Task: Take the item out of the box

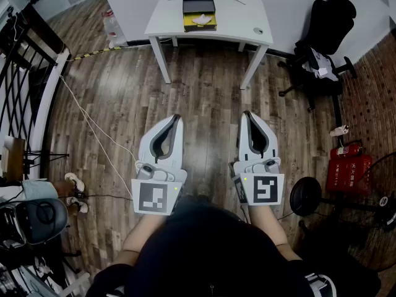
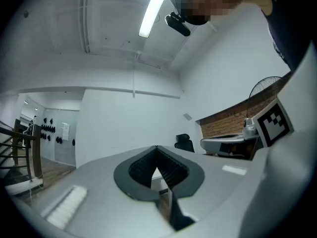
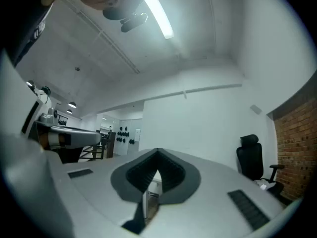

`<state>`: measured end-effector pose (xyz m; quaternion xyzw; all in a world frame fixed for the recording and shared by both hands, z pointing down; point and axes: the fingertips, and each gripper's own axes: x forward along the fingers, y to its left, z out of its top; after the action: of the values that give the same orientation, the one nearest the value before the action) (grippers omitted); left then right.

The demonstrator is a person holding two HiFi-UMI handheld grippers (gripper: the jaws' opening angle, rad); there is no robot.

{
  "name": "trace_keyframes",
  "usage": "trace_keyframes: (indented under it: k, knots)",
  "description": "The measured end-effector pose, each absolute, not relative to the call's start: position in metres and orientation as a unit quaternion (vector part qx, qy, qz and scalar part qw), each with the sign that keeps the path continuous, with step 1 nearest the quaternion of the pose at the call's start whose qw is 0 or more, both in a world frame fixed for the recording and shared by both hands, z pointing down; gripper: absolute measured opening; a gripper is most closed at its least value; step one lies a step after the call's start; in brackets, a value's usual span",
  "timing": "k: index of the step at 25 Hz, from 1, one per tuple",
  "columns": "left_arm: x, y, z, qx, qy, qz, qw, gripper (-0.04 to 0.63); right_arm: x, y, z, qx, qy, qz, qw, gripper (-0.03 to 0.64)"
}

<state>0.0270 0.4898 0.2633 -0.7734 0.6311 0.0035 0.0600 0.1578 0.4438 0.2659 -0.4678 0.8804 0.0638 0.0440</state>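
Note:
A black and yellow box (image 1: 199,11) lies open on the white table (image 1: 241,23) at the far end of the room. A white item (image 1: 202,20) rests in its yellow part. My left gripper (image 1: 178,117) and right gripper (image 1: 246,113) are held side by side over the wooden floor, well short of the table, pointing towards it. Both are shut with nothing between the jaws. In the left gripper view the closed tips (image 2: 157,148) point at a white wall. The right gripper view shows its closed tips (image 3: 158,151) the same way. Neither gripper view shows the box.
A black office chair (image 1: 325,30) stands right of the table. A red fire-extinguisher box (image 1: 349,172) and a floor fan (image 1: 306,195) are at the right. A white cable (image 1: 93,129) runs across the floor on the left, beside a stair railing (image 1: 25,73).

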Motion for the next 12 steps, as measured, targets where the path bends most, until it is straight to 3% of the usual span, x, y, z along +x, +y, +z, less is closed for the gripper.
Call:
trace_keyframes:
  k: [12]
  knots:
    - [0.035,0.519,0.255,-0.764,0.641,0.01,0.069,0.011,0.159,0.473,0.257,-0.447,0.888,0.096,0.038,0.012]
